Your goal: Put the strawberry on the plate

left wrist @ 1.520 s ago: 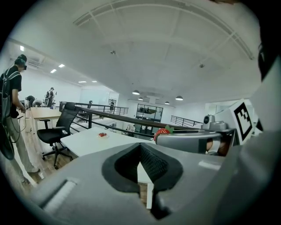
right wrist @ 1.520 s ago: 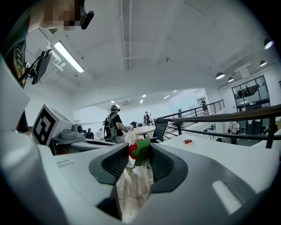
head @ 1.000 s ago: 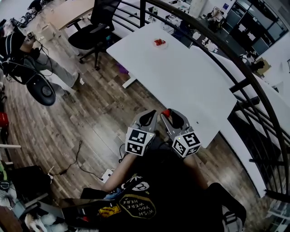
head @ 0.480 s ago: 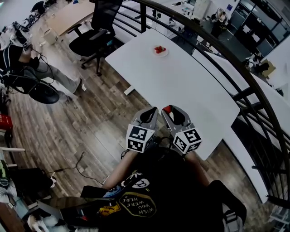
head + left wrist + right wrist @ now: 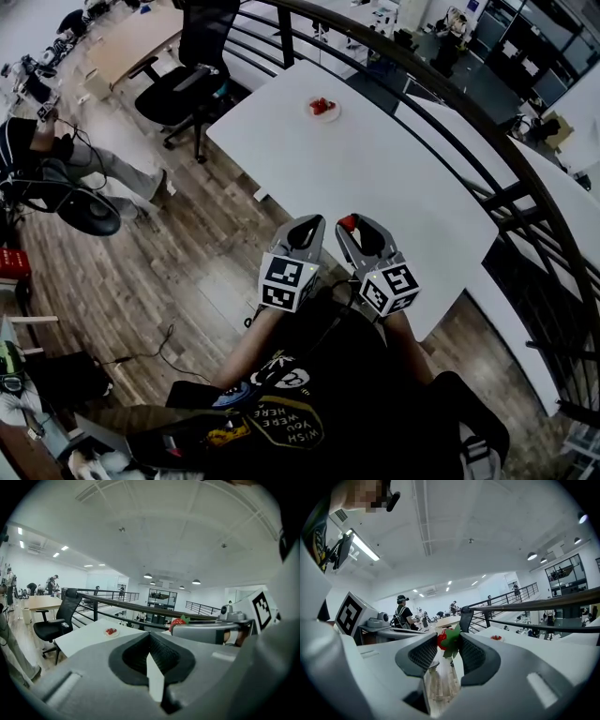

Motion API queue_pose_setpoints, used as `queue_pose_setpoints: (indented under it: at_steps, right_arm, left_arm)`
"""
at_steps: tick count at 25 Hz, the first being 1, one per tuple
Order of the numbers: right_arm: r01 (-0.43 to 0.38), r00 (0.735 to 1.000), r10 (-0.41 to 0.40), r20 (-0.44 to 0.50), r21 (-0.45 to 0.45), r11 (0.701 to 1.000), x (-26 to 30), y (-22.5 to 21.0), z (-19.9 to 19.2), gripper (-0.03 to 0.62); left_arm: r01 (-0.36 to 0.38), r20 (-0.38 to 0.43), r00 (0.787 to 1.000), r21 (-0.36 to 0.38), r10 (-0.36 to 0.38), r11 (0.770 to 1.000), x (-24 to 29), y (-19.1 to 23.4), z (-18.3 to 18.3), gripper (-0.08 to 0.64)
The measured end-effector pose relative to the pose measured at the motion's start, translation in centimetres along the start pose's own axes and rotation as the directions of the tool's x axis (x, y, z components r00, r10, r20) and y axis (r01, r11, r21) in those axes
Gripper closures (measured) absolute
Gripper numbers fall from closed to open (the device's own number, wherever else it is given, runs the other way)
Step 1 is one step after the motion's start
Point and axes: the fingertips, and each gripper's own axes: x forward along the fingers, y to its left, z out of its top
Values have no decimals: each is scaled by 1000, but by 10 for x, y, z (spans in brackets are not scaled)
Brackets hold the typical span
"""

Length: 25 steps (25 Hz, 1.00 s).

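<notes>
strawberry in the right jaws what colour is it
The strawberry is red with green leaves, clearest in the right gripper view.

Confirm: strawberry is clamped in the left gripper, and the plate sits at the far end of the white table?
Not right. The strawberry is clamped in the right gripper, not the left; the right gripper view shows it between the pads. The left gripper has its jaws together on nothing. The plate does sit at the far end of the white table.
</notes>
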Motion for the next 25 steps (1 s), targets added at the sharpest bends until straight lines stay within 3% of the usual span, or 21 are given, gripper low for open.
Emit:
queue_pose_setpoints:
  at_steps: [11, 25]
  right_arm:
    - [53, 998, -52, -27, 22, 998, 38, -19, 1, 445]
    - [123, 992, -123, -28, 9, 992, 136, -3, 19, 445]
  left_arm:
    - [54, -24, 998, -8, -54, 999, 29, 36, 8, 560]
    - [129, -40, 991, -10, -130, 992, 34, 133, 25, 560]
